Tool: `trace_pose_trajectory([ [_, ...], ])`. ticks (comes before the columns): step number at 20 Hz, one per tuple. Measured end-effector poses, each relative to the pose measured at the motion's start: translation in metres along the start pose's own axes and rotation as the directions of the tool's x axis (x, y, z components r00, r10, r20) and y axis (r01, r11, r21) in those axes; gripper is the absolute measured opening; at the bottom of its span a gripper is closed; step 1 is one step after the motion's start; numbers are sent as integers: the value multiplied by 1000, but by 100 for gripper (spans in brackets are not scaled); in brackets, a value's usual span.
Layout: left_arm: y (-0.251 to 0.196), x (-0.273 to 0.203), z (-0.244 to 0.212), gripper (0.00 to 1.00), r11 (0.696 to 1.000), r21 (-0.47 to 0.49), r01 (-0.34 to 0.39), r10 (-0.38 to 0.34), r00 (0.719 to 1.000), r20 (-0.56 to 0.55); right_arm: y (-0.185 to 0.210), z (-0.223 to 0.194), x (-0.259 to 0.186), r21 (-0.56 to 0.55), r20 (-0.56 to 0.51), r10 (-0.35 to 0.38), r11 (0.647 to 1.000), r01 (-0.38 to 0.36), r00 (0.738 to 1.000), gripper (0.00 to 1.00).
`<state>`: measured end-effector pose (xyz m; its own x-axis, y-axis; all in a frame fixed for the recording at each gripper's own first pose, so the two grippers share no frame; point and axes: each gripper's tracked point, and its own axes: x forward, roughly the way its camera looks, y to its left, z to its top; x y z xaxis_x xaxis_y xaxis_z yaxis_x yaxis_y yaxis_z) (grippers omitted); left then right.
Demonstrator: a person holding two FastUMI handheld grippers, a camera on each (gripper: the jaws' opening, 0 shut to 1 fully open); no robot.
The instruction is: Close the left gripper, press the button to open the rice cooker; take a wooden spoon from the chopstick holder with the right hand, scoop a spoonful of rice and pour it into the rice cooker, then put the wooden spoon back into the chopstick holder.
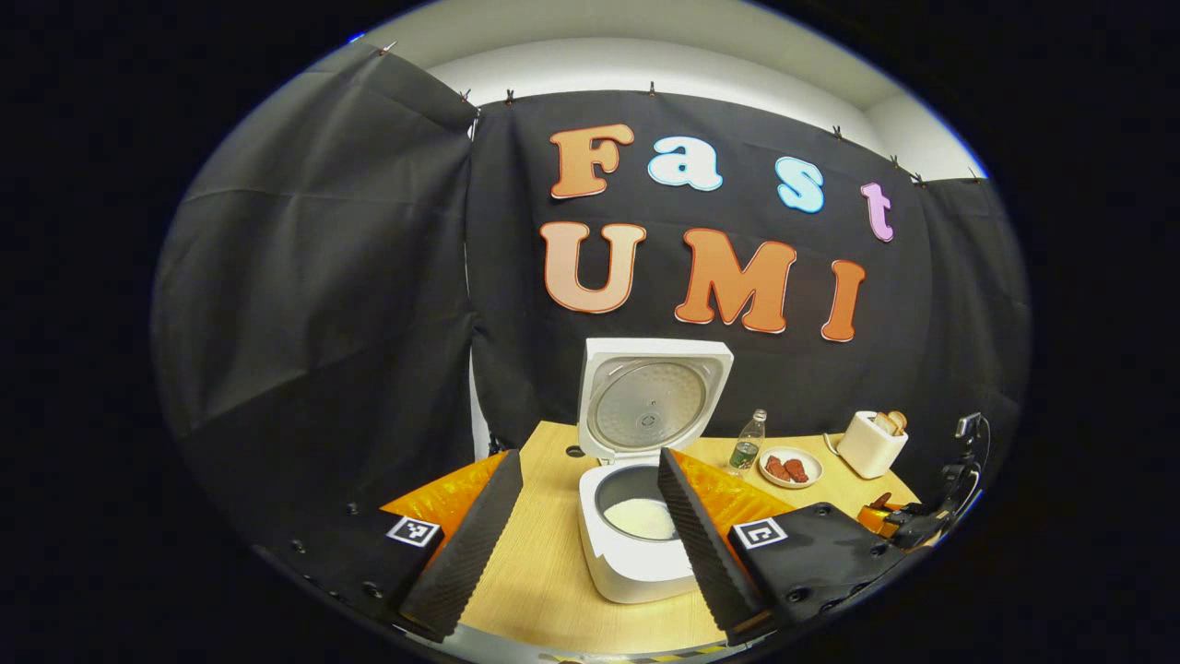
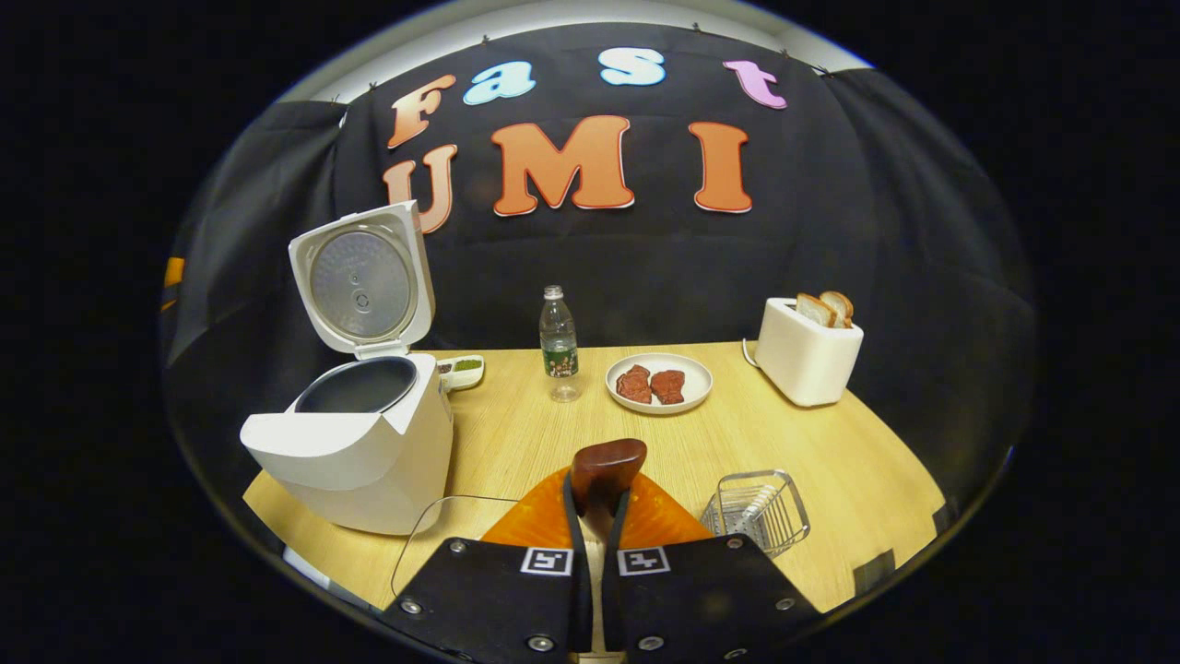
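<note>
Rice cooker (image 2: 359,452) is the biggest thing on the table (image 2: 830,461). It stands at the left in the right gripper view, with its lid (image 2: 361,281) upright and open. It looks heavy and steady, so I judge a spoon touching its rim will not move it. In the left gripper view the cooker is just in front of my left gripper (image 1: 590,456), whose jaws are spread wide and hold nothing. A white layer (image 1: 641,518) lies in the pot, probably rice.

The chopstick holder (image 2: 756,512), a wire basket, sits near my right gripper (image 2: 599,503), on its right side. It looks light and could slide or tip if the spoon pushes its wall, so I think the spoon should come down from above.

The wooden spoon (image 2: 607,466) is between my right jaws, which are narrow and pressed on its handle. It is stiff, light and smooth. I judge it can turn in the grip, so a hold low on the handle is better.

The handle is hidden by my fingers, and I cannot tell if rice is on the spoon. A clear container (image 2: 433,544) at the lower left is only a faint outline, and I cannot make out what is in it. What the holder contains is also unclear.
</note>
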<state>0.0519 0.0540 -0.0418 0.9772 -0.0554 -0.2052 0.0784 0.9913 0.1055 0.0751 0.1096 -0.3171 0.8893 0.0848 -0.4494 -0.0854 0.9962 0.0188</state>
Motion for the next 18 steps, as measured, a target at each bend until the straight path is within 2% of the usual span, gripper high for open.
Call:
trace_pose_trajectory([
  [4,4,4,-1,100,1000,6,-8,8,1000,-1,4,-11,6,184,4,17,983,-17,1000,4],
  [8,4,10,-9,100,1000,-14,-1,1,1000,-20,8,-12,9,228,-2,14,973,-13,1000,4],
  [10,2,13,-12,100,1000,-24,4,-4,1000,-26,10,-14,10,299,-15,32,954,-26,999,4],
  [15,3,18,-17,100,999,-45,5,-6,999,-39,7,-21,16,506,-20,54,862,-36,998,4],
  [18,4,20,-20,100,999,-51,3,-5,999,-45,5,-27,18,633,-32,75,773,-38,997,4],
])
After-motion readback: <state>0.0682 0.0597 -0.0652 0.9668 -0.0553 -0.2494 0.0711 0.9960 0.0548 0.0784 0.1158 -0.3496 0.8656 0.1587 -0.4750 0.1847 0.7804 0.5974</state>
